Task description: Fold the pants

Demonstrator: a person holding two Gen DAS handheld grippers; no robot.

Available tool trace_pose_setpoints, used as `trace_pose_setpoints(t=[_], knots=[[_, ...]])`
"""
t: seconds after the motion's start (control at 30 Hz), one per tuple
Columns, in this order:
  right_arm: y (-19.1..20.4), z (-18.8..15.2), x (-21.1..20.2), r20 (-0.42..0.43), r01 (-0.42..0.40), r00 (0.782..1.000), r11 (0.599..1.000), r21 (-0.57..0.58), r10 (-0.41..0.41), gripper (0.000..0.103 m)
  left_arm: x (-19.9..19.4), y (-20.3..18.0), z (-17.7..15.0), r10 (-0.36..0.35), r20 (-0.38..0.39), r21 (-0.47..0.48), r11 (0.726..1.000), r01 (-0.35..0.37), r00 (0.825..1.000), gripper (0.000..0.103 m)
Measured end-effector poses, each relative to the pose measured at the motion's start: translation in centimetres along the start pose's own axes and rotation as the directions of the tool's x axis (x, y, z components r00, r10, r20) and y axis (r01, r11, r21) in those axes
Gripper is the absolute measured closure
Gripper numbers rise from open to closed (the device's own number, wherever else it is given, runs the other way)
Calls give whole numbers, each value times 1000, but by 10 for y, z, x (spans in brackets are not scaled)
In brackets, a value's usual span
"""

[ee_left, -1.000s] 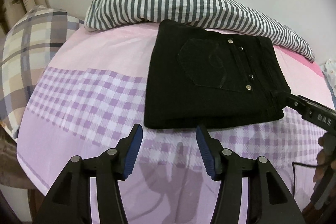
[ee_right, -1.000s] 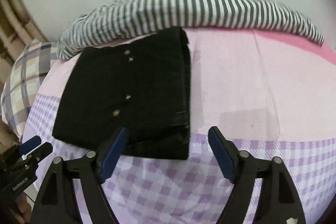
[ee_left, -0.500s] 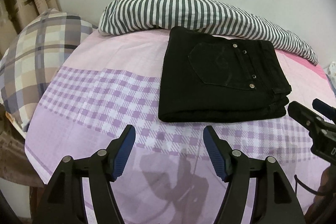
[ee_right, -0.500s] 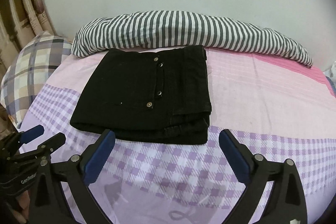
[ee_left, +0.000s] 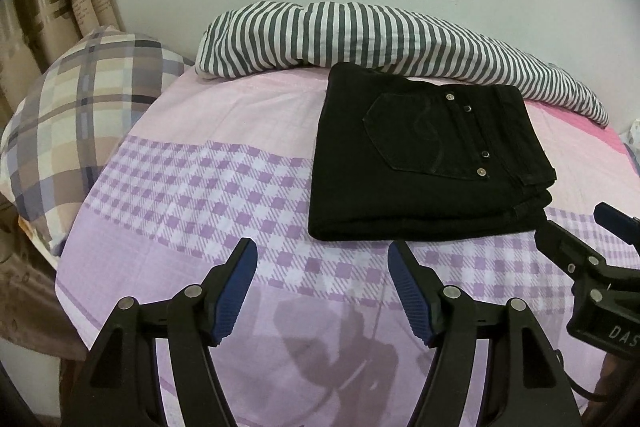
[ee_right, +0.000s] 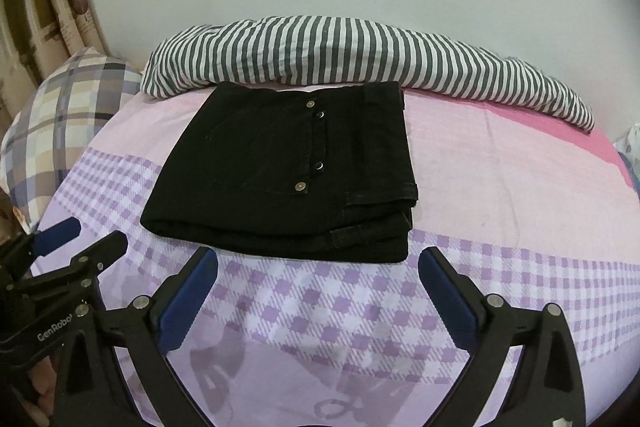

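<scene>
Plaid pillow (ee_left: 72,131) runs off the left edge in both views. In the right wrist view the left gripper (ee_right: 80,239) gets chopped by the frame. Striped bedding (ee_right: 360,55) hides the bed's far edge.

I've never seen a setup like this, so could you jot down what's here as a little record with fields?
surface: bed with a pink and purple checked sheet
pants: black pants, folded into a flat stack, lying on the bed
behind pants: striped bedding, bunched along the wall
pillow: plaid pillow at the bed's left end
left gripper: left gripper open, nothing between its fingers, short of the pants
right gripper: right gripper open, empty, also short of the pants
</scene>
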State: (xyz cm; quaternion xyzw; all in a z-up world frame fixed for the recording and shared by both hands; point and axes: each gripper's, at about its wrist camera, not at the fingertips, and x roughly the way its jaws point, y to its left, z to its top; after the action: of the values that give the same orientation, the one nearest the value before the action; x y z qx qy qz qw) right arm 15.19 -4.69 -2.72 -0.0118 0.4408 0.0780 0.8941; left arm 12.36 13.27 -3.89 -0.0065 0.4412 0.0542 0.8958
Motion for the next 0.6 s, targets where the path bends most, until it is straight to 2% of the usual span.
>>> trace_pose_setpoints(t=[0.6], knots=[[0,-4,7,-31,-9,999,1000,8,9,3,-1,-5,0,31,36,28,999,-32,999,35]])
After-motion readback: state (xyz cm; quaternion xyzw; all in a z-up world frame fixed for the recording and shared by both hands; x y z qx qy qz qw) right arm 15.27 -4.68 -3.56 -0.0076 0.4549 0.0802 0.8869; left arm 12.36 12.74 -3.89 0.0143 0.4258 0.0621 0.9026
